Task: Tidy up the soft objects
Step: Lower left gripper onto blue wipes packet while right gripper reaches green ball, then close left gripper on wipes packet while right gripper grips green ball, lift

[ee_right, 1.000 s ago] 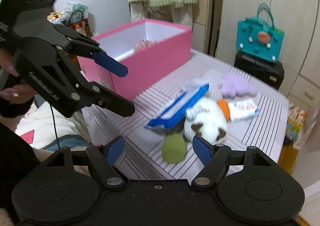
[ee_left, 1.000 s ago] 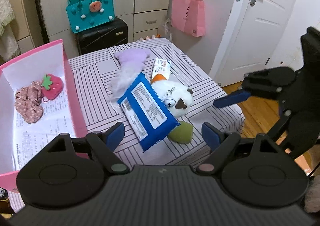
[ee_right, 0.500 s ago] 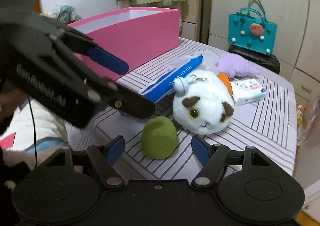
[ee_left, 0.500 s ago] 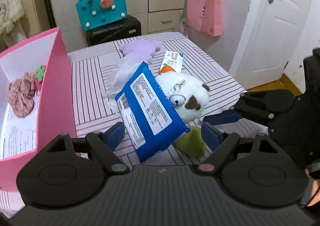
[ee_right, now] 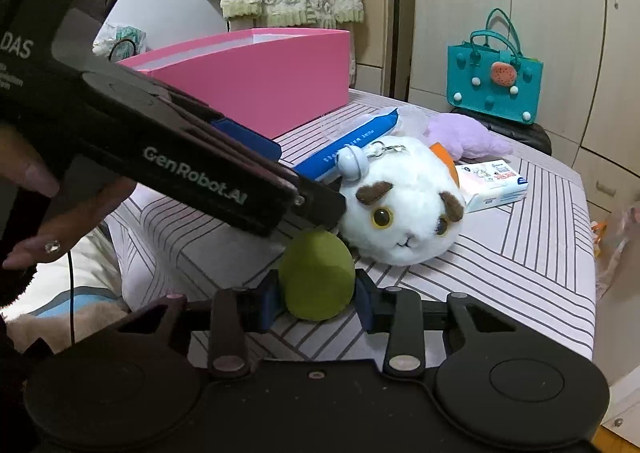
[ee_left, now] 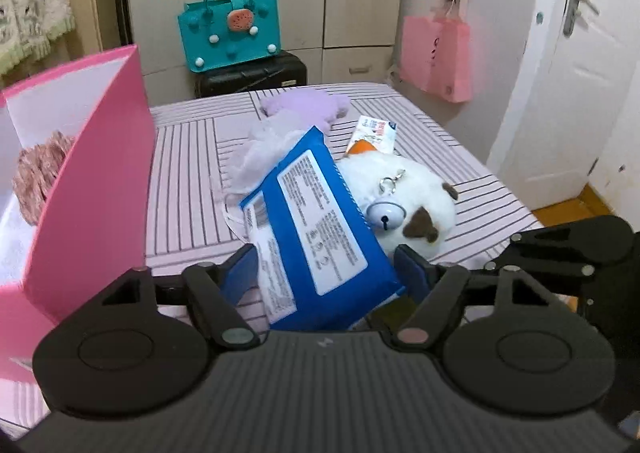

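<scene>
A blue wipes pack (ee_left: 316, 229) lies tilted on the striped table (ee_left: 188, 189), leaning on a white plush cat (ee_left: 404, 193). My left gripper (ee_left: 326, 273) straddles the pack's near end. Its jaws are closing and both pads touch the pack's sides. In the right wrist view a green egg-shaped soft toy (ee_right: 316, 273) sits in front of the plush cat (ee_right: 404, 213). My right gripper (ee_right: 316, 299) is shut on it, with a pad pressed on each side. The left gripper's black body crosses just above the green toy.
A pink box (ee_left: 92, 181) stands at the table's left with a pink ruffled thing (ee_left: 36, 177) inside. A purple plush (ee_left: 304, 109), a small tissue pack (ee_left: 376, 133) and white fluffy stuff (ee_left: 264, 149) lie farther back. A teal bag (ee_left: 228, 33) sits on a black case beyond the table.
Both grippers came down to the table. The right jaws went from wide apart to shut on the green toy. The left jaws narrowed around the blue pack.
</scene>
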A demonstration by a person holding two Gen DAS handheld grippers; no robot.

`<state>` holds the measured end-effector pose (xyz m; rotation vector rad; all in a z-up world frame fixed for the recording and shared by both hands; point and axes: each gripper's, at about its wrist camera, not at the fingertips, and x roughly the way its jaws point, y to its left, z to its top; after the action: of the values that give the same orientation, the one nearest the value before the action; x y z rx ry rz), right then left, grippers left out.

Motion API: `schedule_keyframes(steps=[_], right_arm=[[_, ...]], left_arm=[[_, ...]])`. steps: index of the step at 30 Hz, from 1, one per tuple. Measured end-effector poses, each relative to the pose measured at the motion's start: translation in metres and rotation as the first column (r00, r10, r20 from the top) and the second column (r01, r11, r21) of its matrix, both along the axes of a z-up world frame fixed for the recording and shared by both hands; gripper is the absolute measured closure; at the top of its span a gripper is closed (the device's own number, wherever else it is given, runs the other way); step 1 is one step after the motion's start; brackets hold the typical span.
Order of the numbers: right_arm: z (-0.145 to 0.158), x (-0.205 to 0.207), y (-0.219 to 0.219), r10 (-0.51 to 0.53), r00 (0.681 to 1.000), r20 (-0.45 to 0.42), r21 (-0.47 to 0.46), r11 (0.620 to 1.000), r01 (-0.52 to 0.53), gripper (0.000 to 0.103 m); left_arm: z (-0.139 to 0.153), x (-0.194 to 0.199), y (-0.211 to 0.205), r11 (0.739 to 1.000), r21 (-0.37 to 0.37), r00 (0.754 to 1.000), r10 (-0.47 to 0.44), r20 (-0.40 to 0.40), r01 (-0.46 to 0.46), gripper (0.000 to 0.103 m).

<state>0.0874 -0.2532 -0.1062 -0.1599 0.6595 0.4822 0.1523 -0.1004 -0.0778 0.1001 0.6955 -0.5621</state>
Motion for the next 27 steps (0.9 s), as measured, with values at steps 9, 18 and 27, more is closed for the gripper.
schedule_keyframes(steps=[9,18,27], right_arm=[[0.0,-0.001,-0.003,-0.002,1.0,0.021,-0.018,1.0,0.002,0.06],[-0.001,-0.001,-0.002,-0.005,1.0,0.018,-0.011,1.0,0.005,0.06],[0.001,-0.004,-0.004,-0.017,1.0,0.019,-0.032,0.999,0.017,0.06]], left_arm=[[-0.007,-0.003,0.002,0.998,-0.05,0.999,0.026,0.04,-0.024,0.045],[-0.011,-0.01,-0.008,0.998,0.052,0.995,0.027,0.093,-0.032,0.041],[-0.013,-0.016,-0.015,0.988,0.153,0.991,-0.023,0.13,0.003,0.038]])
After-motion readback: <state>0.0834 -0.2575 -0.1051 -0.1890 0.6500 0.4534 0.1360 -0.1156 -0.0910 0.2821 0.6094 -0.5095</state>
